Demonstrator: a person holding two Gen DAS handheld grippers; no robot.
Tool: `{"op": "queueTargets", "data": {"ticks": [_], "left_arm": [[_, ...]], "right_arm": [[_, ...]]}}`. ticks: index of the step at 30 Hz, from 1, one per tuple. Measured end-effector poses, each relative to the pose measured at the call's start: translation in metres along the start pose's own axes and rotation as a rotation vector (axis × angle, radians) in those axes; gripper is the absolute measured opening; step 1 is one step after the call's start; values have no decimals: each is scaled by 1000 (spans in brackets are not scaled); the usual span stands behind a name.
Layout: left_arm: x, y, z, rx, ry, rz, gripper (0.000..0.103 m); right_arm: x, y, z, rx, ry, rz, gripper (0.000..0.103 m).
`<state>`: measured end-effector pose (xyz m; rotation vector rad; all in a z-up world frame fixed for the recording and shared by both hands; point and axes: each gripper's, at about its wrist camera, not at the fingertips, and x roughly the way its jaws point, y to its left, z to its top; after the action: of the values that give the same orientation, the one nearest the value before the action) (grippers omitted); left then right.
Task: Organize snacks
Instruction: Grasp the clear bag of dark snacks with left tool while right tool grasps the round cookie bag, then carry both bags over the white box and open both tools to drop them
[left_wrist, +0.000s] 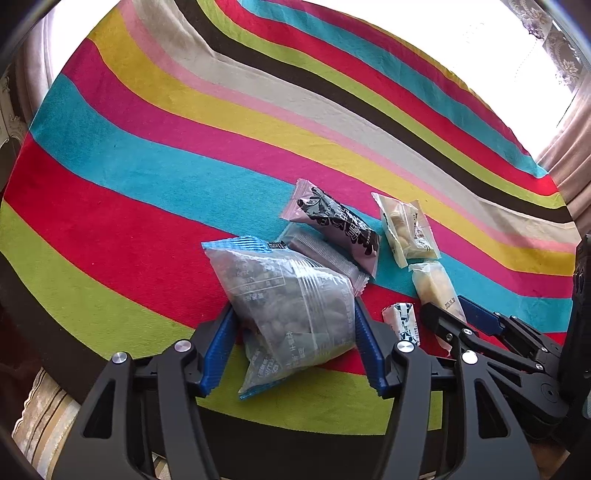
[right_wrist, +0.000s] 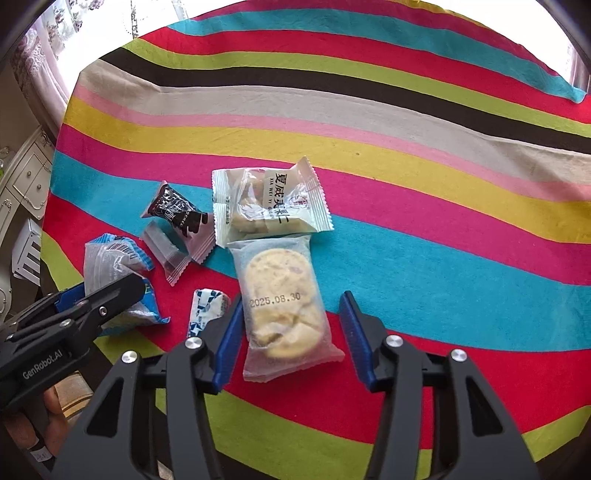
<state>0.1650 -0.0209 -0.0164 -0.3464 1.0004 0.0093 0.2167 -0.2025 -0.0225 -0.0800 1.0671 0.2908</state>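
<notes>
On the striped cloth, my left gripper is shut on a clear, blue-edged bag of nuts, its blue pads pressing both sides. In the right wrist view this left gripper shows at the left with the bag pinched. My right gripper is open and straddles a frosted cookie packet; the left pad touches its edge and the right pad stands off it. From the left wrist view the right gripper sits over that packet.
Loose snacks lie close by: a black-and-pink packet, a grey clear packet, a pale nut packet and a small blue-white candy. White drawers stand past the cloth's left edge. A hand holds the left gripper.
</notes>
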Motion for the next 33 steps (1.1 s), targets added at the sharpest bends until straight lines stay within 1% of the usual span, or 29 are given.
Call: {"op": "queueTargets", "data": {"ticks": [2, 6, 12, 20, 28, 33], "left_arm": [[-1, -1, -1, 4, -3, 2, 57], [-3, -5, -2, 16, -16, 0, 56], [-8, -10, -3, 28, -23, -8, 56], [-18, -22, -14, 54, -24, -13, 55], [-28, -45, -31, 96, -20, -29, 55], [-36, -59, -39, 124, -24, -36, 55]], "right_arm": [[-1, 0, -1, -4, -7, -11, 41], [-4, -7, -4, 43, -16, 23, 37], [-15, -17, -19, 95, -29, 50, 36], [-37, -29, -42, 164, -38, 63, 36], [-59, -29, -57, 190, -63, 77, 36], [-75, -37, -72, 216, -84, 82, 36]]}}
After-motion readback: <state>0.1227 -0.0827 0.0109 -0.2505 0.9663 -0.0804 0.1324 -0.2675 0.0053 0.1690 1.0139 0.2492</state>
